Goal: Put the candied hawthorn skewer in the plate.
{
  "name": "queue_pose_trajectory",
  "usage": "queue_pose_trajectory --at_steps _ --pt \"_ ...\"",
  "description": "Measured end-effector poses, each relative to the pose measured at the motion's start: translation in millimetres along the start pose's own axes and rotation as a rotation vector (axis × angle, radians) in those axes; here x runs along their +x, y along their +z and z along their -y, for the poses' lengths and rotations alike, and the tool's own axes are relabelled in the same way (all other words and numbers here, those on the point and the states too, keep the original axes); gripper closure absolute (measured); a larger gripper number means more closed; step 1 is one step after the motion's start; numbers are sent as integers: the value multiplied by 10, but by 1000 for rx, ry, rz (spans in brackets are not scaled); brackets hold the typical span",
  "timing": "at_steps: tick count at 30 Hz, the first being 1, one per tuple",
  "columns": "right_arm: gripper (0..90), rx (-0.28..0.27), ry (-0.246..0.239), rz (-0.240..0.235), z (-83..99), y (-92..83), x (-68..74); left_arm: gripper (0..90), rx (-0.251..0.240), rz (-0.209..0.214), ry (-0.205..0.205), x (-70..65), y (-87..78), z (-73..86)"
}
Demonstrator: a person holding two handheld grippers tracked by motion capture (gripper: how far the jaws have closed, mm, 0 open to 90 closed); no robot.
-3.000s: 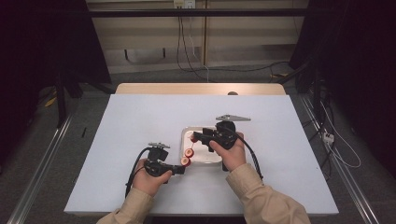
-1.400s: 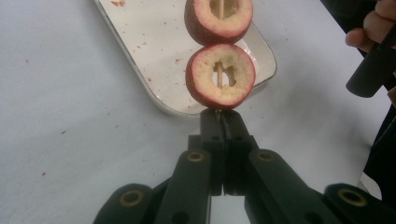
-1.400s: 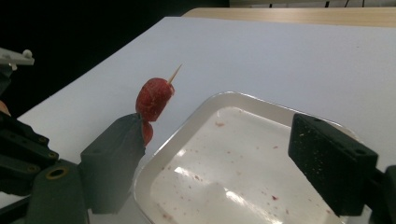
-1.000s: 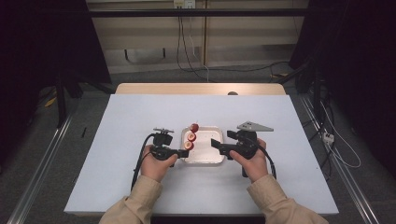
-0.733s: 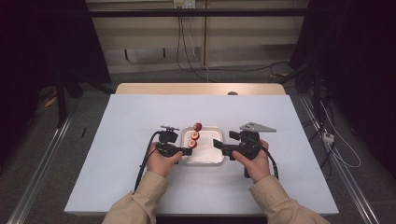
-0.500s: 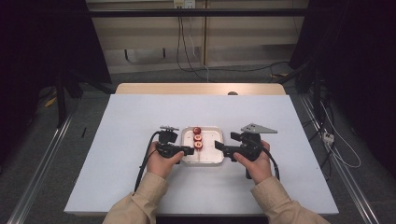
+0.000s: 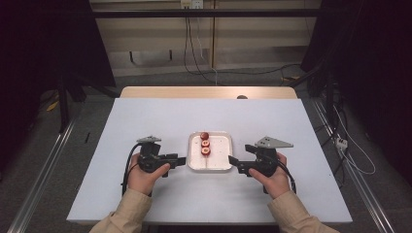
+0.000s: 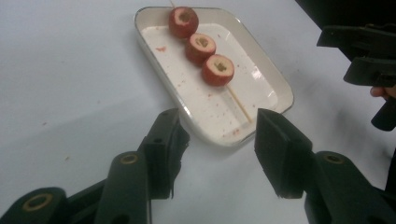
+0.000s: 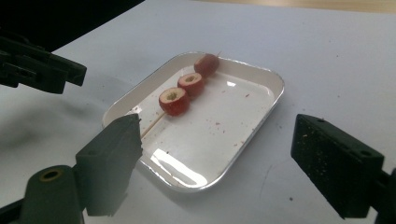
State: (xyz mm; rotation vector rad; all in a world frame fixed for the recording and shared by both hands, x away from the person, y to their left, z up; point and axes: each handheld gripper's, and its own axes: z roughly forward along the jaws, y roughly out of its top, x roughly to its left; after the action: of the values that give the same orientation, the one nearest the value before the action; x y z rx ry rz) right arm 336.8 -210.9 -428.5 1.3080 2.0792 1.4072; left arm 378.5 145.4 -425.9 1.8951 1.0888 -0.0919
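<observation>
We see skewer (image 7: 205, 145) with three red pieces lying in tray (image 7: 223, 162) on surface, between left gripper (image 7: 181, 160), fingers just opening, empty, and right gripper (image 7: 232, 162), fingers wide, empty

skewer (image 7: 206, 146): you see three red fruit rounds threaded on it, lying flat
tray (image 7: 223, 145): white, skewer along its left side

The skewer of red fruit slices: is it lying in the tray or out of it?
In. The skewer lies flat inside the white tray, its three slices along one side.
</observation>
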Motion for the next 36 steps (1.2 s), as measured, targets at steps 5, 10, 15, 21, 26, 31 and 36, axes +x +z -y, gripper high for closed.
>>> queue_pose_trajectory --at_steps 5,10,15,21,26,31,36 --pt "157 -2 8 2 80 -63 -46 462 1 -16 33 62 -138 79" --pt "157 -2 12 5 152 -134 -90 423 -23 -32 59 115 -295 141" --pt "155 5 7 10 220 -179 -110 374 -29 -35 85 174 -402 207" --pt "155 8 -3 20 281 -245 -131 334 -42 -37 122 220 -495 267" --pt "155 14 -11 22 317 -291 -141 311 -44 -58 133 266 -548 304" --pt "155 13 -17 27 343 -344 -154 295 -47 -66 153 300 -597 327" --pt "155 13 -27 35 374 -400 -180 259 -44 -78 164 332 -628 358"
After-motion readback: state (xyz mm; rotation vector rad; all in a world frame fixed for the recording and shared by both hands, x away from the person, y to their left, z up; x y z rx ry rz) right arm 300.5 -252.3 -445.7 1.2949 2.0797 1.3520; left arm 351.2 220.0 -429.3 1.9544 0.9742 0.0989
